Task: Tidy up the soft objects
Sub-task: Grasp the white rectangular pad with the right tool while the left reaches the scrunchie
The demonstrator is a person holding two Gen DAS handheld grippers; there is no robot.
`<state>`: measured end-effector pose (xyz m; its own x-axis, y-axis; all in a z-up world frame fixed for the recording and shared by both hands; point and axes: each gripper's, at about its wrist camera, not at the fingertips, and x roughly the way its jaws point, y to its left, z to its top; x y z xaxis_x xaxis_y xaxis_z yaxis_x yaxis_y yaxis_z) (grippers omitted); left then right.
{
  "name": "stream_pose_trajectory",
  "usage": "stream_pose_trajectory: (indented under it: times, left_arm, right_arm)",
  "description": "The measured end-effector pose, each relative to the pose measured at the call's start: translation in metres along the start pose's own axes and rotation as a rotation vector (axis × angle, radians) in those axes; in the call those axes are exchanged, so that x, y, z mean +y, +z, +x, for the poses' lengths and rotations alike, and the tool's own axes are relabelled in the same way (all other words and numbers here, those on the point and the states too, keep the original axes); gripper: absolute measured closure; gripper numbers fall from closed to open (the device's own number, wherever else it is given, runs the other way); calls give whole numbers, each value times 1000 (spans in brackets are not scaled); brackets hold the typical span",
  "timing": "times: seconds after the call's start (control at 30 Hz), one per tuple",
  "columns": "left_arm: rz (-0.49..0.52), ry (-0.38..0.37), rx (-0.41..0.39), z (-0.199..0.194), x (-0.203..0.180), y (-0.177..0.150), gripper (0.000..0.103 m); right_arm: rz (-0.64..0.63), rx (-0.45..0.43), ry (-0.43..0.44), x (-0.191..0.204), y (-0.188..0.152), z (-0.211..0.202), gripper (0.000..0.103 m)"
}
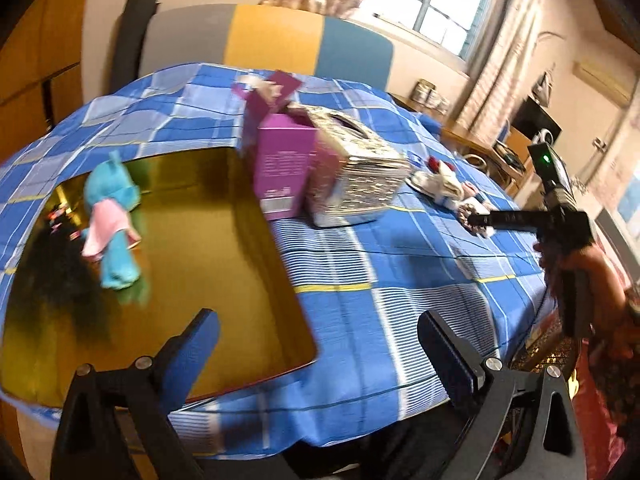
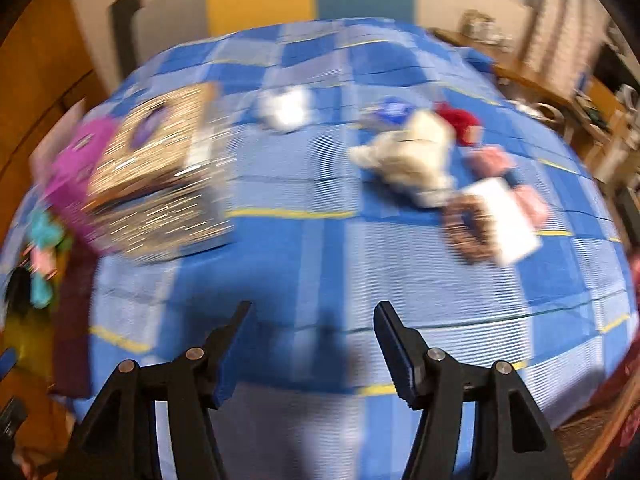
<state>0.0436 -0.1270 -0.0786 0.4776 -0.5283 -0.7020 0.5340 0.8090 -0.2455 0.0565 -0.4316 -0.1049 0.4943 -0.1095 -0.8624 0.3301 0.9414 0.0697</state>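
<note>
A turquoise plush toy (image 1: 114, 224) with a pink skirt lies in a shallow golden tray (image 1: 224, 280) beside a black furry item (image 1: 52, 280). My left gripper (image 1: 316, 352) hangs open and empty over the tray's near right corner. On the blue checked cloth at the right lie more soft things: a cream plush (image 2: 412, 156) with a red part (image 2: 460, 120), pink pieces (image 2: 492, 160), a brown ring (image 2: 468, 224) and a white fluffy item (image 2: 286, 110). My right gripper (image 2: 312, 344), open and empty, hovers over bare cloth in front of them; in the left wrist view its far end (image 1: 480, 220) is over that pile.
A purple carton (image 1: 280, 160) and a shiny patterned tissue box (image 1: 356, 172) stand mid-table next to the tray. A white card (image 2: 504, 220) lies by the brown ring. A chair with a yellow and blue back (image 1: 280, 40) stands behind the table. A person's hand (image 1: 580, 272) holds the right gripper.
</note>
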Motion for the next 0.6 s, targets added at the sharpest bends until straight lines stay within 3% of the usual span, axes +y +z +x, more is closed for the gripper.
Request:
stream_pose_trajectory:
  times: [0.3, 0.43, 0.6]
  left_arm:
    - [38, -11, 49, 22, -33, 10, 3]
    - [46, -5, 61, 28, -38, 12, 3]
    - [42, -2, 86, 40, -43, 13, 3]
  right_arm:
    - [196, -58, -167, -127, 59, 32, 41]
    - [207, -40, -253, -153, 74, 54, 41]
    - [200, 8, -249, -163, 69, 78, 41]
